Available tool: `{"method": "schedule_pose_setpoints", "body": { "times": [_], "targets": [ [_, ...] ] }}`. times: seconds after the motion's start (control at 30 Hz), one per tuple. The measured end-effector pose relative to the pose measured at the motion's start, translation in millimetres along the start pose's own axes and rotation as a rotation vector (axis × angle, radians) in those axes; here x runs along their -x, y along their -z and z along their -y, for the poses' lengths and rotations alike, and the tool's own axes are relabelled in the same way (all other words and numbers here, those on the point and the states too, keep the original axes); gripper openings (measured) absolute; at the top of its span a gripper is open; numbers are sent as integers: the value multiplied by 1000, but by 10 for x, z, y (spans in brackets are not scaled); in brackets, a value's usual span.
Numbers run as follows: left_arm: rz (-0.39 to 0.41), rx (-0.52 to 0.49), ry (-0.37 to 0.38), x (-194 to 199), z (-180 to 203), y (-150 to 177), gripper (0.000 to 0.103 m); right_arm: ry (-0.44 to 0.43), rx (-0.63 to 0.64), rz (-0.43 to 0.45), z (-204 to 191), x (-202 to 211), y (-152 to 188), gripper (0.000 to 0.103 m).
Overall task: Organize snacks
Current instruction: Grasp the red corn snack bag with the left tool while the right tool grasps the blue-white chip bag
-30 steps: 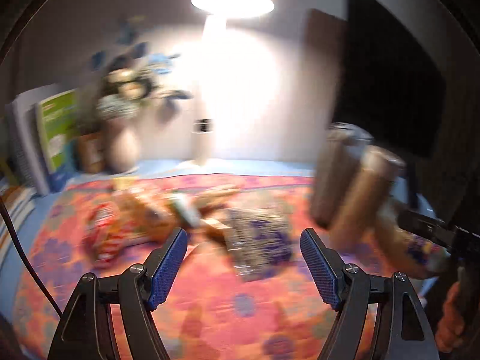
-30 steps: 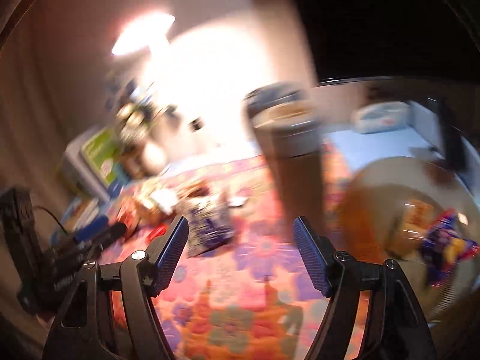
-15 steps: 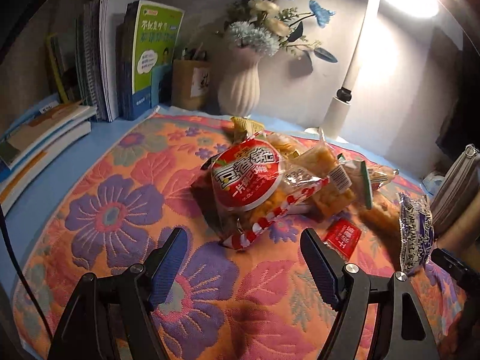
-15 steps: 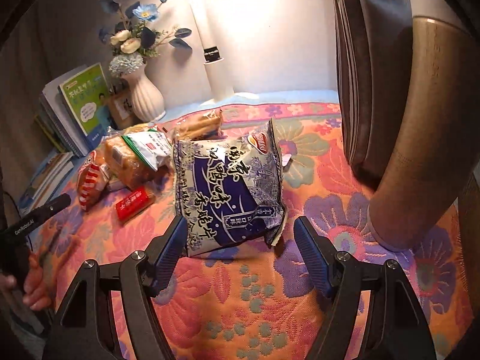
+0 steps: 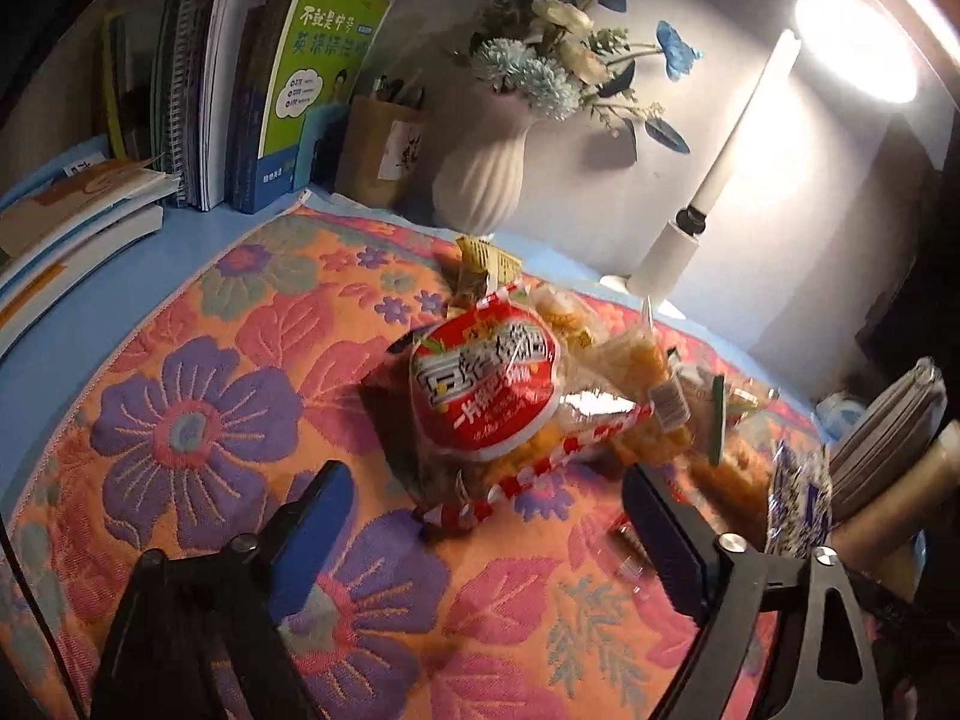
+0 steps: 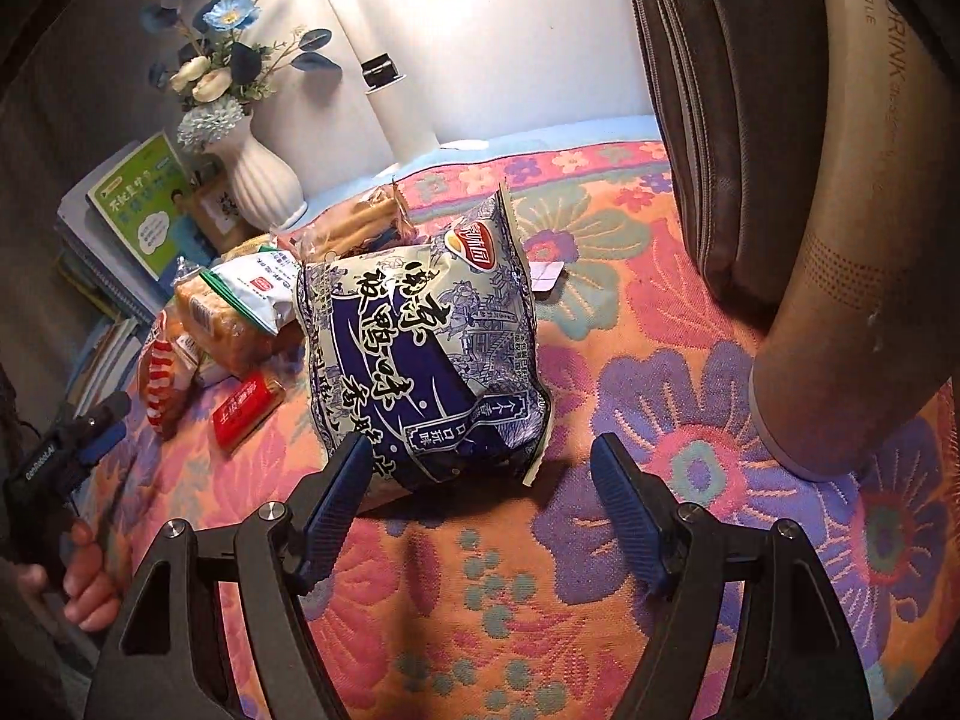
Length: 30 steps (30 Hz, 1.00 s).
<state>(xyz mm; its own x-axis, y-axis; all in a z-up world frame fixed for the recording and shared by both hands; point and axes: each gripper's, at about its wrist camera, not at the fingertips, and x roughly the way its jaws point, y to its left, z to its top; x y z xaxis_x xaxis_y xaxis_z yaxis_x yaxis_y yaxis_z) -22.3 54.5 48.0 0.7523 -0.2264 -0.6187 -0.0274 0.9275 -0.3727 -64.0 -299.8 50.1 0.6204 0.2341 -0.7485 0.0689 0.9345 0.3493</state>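
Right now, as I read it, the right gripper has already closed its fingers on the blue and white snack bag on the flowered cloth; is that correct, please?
Not quite. The right gripper has not closed on the blue and white snack bag: its fingers stand apart, clear of the bag. The bag does lie on the flowered cloth, just ahead of them. The right wrist view shows this.

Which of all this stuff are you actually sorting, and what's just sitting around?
Part of the job: red-label snack bag, blue-and-white chip bag, bread pack, small red packet.

Just lying about: vase of flowers, books, lamp, grey pouch, floral cloth.
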Motion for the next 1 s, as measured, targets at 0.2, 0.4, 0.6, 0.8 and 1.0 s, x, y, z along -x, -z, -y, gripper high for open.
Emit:
{"method": "schedule_pose_setpoints", "body": {
  "times": [0.2, 0.4, 0.6, 0.8, 1.0],
  "targets": [
    [-23, 59, 4, -256, 12, -310, 102, -17, 13, 9, -123, -30, -248, 88],
    [-52, 133, -12, -598, -86, -266, 102, 30, 52, -2, -142, -298, -267, 89],
    [-62, 109, 21, -686, -59, -201, 95, -76, -4, -42, -49, -437, -237, 89],
    [-77, 106, 73, -713, -53, -195, 63, -43, 53, -37, -168, -441, -201, 89],
    [-43, 80, 57, -645, -31, -182, 58, -23, 107, -4, -264, -396, -167, 80]
  ]
}}
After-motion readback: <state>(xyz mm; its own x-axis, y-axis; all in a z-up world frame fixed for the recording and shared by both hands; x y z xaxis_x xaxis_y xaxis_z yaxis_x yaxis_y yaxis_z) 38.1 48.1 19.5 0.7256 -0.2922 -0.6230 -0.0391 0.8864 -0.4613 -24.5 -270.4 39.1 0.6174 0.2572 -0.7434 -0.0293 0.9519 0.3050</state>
